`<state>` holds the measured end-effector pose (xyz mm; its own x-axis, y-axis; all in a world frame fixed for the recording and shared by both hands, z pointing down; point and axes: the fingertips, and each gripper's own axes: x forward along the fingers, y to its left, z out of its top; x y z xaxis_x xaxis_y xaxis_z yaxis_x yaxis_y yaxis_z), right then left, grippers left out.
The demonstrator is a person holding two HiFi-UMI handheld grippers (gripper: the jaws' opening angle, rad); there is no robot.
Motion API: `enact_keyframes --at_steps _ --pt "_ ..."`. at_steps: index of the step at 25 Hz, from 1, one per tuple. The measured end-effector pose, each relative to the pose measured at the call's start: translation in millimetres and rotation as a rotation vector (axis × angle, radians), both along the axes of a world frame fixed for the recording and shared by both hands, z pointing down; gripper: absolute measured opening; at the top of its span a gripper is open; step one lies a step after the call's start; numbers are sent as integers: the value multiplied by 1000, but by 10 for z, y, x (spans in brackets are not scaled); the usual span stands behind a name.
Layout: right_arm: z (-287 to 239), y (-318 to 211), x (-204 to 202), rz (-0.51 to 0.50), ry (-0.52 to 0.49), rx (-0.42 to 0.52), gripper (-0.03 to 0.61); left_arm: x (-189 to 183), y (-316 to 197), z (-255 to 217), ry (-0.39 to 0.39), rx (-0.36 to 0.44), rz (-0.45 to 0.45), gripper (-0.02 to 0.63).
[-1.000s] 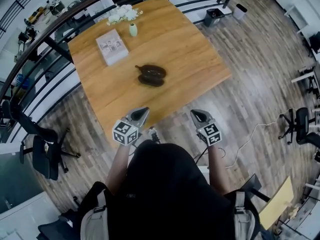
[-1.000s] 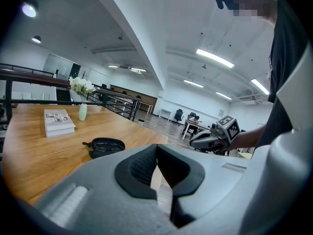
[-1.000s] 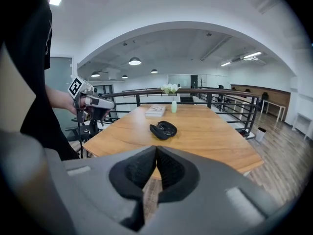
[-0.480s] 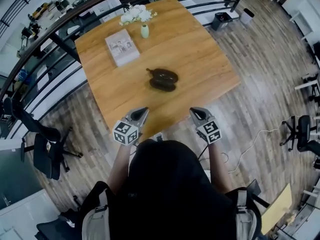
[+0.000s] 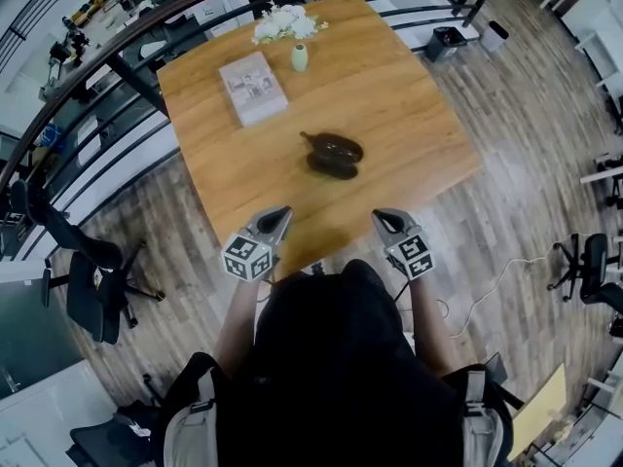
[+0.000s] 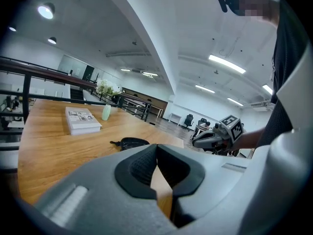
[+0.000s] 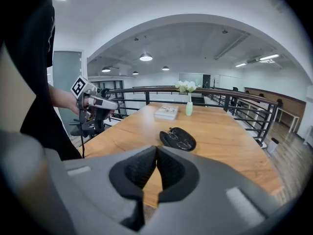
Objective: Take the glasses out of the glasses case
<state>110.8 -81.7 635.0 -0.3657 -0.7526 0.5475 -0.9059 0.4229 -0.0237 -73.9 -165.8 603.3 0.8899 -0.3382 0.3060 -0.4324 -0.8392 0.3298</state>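
Your left gripper (image 5: 276, 216) and right gripper (image 5: 384, 221) hung at the table's (image 5: 409, 95) near edge, fingers (image 7: 140, 168) clenched on nothing. The glasses case (image 5: 333, 154) lay open mid-table, well ahead, glasses (image 7: 180, 140) inside. Your best course was to open one gripper early and pin the case with the other.

Wooden table (image 5: 409, 115), book (image 5: 253, 88) near pale green vase (image 5: 300, 58), white flowers (image 5: 284, 22) behind it, black office chair (image 5: 88, 295) on plank floor (image 5: 526, 115)
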Motion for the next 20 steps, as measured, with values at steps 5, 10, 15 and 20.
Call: enact_keyframes --at_steps 5,10,15,20 --pt "64 -18 -30 -4 -8 -8 3 -55 22 53 -12 -7 -7 11" --pt "125 -33 -20 -44 -20 -14 3 -97 28 80 -29 -6 -52 11" --pt "150 -218 111 -102 -15 -19 3 -35 -56 68 -30 -6 -112 11" --pt "78 -512 281 -154 -7 -4 3 118 -187 72 -29 -13 -152 11"
